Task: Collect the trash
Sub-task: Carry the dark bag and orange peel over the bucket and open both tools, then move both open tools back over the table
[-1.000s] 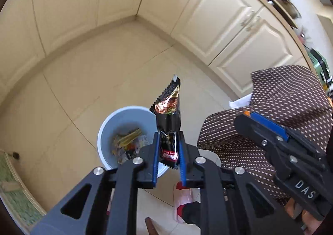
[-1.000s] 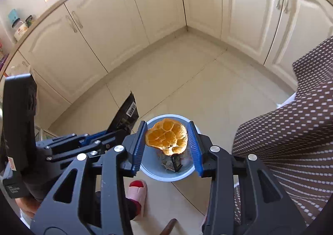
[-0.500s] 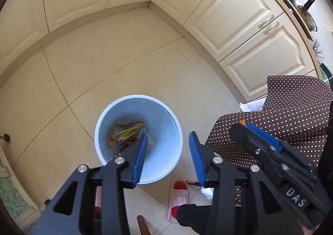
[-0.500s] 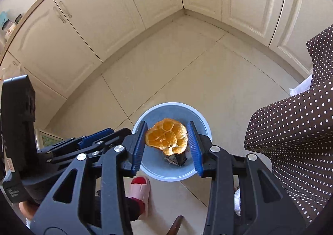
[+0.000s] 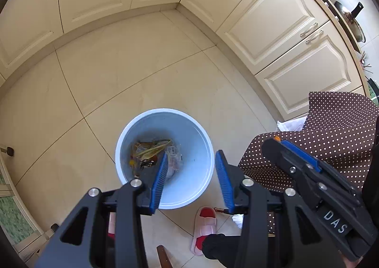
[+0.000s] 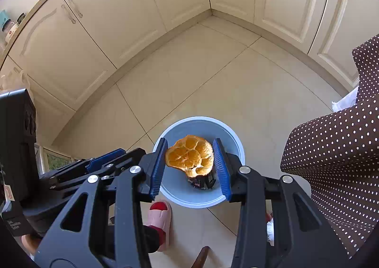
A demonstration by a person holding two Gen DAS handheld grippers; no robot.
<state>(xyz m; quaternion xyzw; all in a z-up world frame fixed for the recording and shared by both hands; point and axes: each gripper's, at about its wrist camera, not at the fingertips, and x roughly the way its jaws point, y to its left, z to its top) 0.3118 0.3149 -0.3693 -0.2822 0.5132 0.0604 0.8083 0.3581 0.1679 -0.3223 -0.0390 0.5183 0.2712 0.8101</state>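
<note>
Orange peel (image 6: 189, 157) between right gripper (image 6: 190, 168) pads

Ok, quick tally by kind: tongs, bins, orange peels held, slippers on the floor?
Tongs: 2, left tongs and right tongs
Bin: 1
Orange peel held: 1
Slippers: 1 clear, pink slipper
Total: 5

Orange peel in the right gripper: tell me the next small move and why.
Probably open the right gripper and let the orange peel fall. Its pads press on the peel from both sides, and the peel hangs directly above the mouth of the blue bin, which already holds wrappers. The left gripper is open with nothing between its jaws, so only this piece remains in hand.
</note>
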